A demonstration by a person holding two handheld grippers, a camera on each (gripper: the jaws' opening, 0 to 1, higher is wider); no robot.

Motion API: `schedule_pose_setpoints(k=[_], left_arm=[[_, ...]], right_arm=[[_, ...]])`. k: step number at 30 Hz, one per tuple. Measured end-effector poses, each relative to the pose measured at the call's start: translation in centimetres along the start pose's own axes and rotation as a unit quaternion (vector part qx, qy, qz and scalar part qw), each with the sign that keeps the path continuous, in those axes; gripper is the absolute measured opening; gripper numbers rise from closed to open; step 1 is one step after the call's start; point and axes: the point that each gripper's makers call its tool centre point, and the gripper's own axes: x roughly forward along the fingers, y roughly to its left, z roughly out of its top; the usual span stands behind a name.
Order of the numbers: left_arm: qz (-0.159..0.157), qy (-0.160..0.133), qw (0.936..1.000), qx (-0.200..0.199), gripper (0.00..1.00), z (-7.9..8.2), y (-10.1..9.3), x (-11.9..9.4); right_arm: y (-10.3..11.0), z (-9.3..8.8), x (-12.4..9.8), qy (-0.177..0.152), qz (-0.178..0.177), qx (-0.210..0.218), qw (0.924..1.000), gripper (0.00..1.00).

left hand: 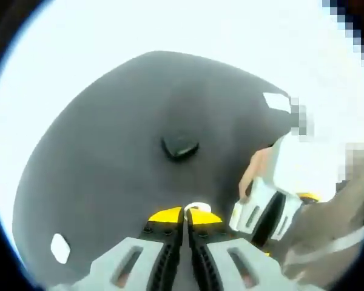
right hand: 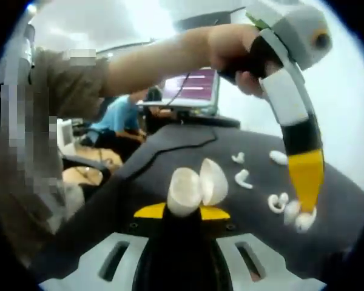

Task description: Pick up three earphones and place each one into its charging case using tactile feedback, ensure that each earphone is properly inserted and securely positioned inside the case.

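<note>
Charging case point(right hand: 197, 185), white, lid hinged open, clamped upright in the right claw point(right hand: 182, 212) in the right gripper view. Beyond it, on the dark mat point(right hand: 170, 145) of the worktop: loose white earphones point(right hand: 242, 177), point(right hand: 238, 157), point(right hand: 278, 157), one pair point(right hand: 277, 201) just beside the left claw point(right hand: 303, 213), whose yellow tips are closed on a white earphone point(right hand: 302, 217). Left gripper view: jaws together on a small white piece point(left hand: 196, 208); farther out, a dark object point(left hand: 179, 147) lies on the mat.
</note>
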Motion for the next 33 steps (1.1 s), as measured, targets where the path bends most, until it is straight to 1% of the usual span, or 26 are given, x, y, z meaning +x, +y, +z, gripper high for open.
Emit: schedule_pose_setpoints(k=[1,3,8,11,15,18,19,20,21,22,23,24,25,27,29,30,31,33], left_arm=[[0.001,0.006,1.0,-0.001,0.01,-0.3,-0.1,0.2],[-0.002,0.01,0.9999,0.0,0.01,-0.8,-0.3,0.5],[-0.001,0.018,0.9997,-0.015,0.01,-1.7,-0.3,1.5],[-0.001,0.028,0.9994,-0.021,0.01,-2.3,-0.3,2.1],[-0.005,0.021,0.9994,-0.027,0.02,-2.0,-0.4,2.1],[-0.009,0.016,0.9997,-0.017,0.08,-1.9,-0.6,2.2],[-0.01,0.014,0.9997,-0.017,0.09,-1.8,-0.6,2.0],[-0.016,0.006,0.9997,-0.017,0.09,-1.5,-0.7,1.7],[-0.018,-0.009,0.9996,-0.022,0.09,-1.0,-0.6,1.1],[-0.012,-0.019,0.9994,-0.025,0.09,-0.6,-0.3,0.5],[-0.002,-0.027,0.9994,-0.023,0.09,-0.4,0.6,-0.3],[0.013,-0.033,0.9992,-0.02,0.08,-0.2,1.3,-0.9],[0.021,-0.035,0.999,-0.019,0.07,-0.2,1.6,-1.4],[0.035,-0.029,0.9988,-0.019,0.06,-0.7,2.1,-2.1],[0.046,-0.016,0.9988,-0.008,0.05,-1.7,2.3,-2.2],[0.047,-0.009,0.9988,-0.002,0.03,-2.1,2.2,-2.2],[0.049,0.005,0.9987,0.012,0.01,-3.1,2.1,-1.8],[0.065,0.021,0.9973,0.029,0.02,-4.4,2.2,-1.1]], right_arm=[[0.0,0.0,0.0,0.0,0.0,0.001,1.0,0.2],[0.0,0.0,0.0,0.0,0.0,-0.001,1.0,0.2],[0.0,0.0,0.0,0.0,0.001,0.0,1.0,0.2],[0.0,0.0,0.0,0.0,0.0,-0.002,1.0,0.2],[0.1,0.0,0.0,0.0,0.0,-0.001,1.0,0.2],[0.1,0.1,0.0,0.0,0.0,-0.001,1.0,0.2],[0.1,0.1,0.0,0.0,0.0,-0.001,1.0,0.2],[0.2,0.1,0.0,0.0,0.0,-0.001,1.0,0.2],[0.2,0.1,0.0,0.0,0.0,-0.001,1.0,0.2],[0.2,0.1,0.0,0.0,0.0,-0.001,1.0,0.2],[0.2,0.1,0.0,0.0,0.0,-0.001,1.0,0.2],[0.2,0.1,0.0,0.0,0.0,-0.001,1.0,0.2],[0.2,0.1,0.0,0.0,0.0,-0.002,1.0,0.2],[0.2,0.1,0.0,0.0,0.0,-0.001,1.0,0.2],[0.2,0.1,0.0,0.0,0.0,-0.001,1.0,0.2],[0.2,0.1,0.0,0.0,0.0,0.0,1.0,0.2],[0.2,0.1,0.0,0.0,0.0,0.0,1.0,0.2],[0.2,0.1,0.0,0.0,0.0,-0.001,1.0,0.2]])
